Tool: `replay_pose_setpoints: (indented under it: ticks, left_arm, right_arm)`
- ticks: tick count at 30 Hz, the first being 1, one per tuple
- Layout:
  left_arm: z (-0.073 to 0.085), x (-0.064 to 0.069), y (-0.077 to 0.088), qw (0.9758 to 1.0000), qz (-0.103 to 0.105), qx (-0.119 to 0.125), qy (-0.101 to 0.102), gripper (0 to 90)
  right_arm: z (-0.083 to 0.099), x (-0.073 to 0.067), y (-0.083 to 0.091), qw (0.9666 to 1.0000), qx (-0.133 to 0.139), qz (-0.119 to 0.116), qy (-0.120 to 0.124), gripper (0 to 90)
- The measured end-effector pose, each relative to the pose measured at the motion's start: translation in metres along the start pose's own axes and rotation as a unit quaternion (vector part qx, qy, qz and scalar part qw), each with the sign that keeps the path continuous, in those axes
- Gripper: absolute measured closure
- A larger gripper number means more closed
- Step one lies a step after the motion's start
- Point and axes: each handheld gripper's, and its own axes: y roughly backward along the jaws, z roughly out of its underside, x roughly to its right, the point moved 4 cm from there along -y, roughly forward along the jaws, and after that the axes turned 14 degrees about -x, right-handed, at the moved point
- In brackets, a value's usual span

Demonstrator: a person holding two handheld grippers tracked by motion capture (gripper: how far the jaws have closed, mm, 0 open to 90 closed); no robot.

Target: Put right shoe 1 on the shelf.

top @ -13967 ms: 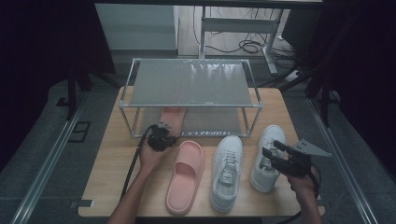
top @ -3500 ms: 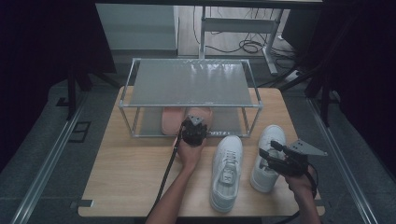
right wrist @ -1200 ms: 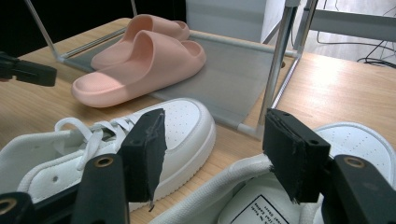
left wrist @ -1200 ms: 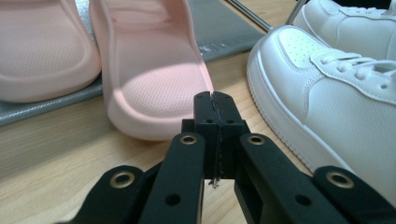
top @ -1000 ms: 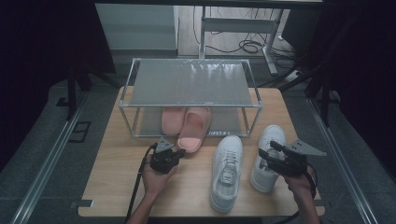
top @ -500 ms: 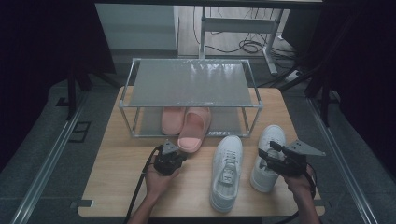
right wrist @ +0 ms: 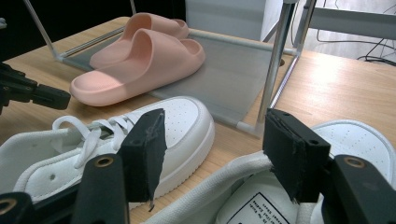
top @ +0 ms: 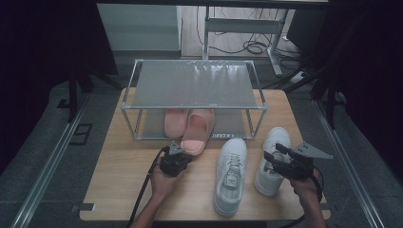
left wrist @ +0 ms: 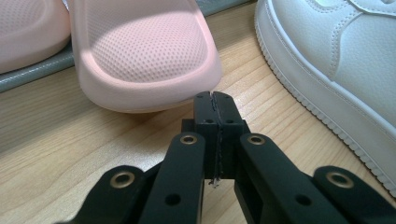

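Observation:
Two pink slippers lie side by side on the rack's lower shelf (top: 152, 126). The right pink slipper (top: 198, 132) pokes its heel (left wrist: 140, 56) out over the shelf's front edge onto the table. My left gripper (top: 180, 151) is shut and empty, its tips (left wrist: 212, 100) right at that heel. Two white sneakers stand on the table at the right. My right gripper (top: 273, 153) is open, its jaws (right wrist: 219, 154) standing either side of the right sneaker's (top: 278, 137) heel collar (right wrist: 224, 186) without pressing on it. The left sneaker (top: 231, 173) lies between the two grippers.
The metal rack (top: 195, 85) has a grey top shelf and thin posts; one post (right wrist: 275, 65) stands just ahead of my right gripper. The wooden table (top: 119, 180) has bare room at front left. Cables trail from both grippers toward the front edge.
The pink slipper that lay on the table in the earliest frame now sits partly on the lower shelf. Over the last second my left gripper edged slightly right toward its heel. The right gripper stayed put.

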Motion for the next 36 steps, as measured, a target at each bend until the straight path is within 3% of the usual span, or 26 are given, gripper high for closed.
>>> replay_pose_setpoints:
  ticks: [20,36]
  left_arm:
    - [-0.014,0.0,-0.014,1.0,0.004,-0.006,0.003,90.0]
    - [-0.027,-0.003,-0.025,0.9997,-0.001,-0.008,0.025,90.0]
  right_arm:
    - [0.0,-0.001,-0.001,1.0,0.001,0.002,0.002,40.5]
    - [0.0,-0.002,-0.001,1.0,0.0,0.001,0.003,40.5]
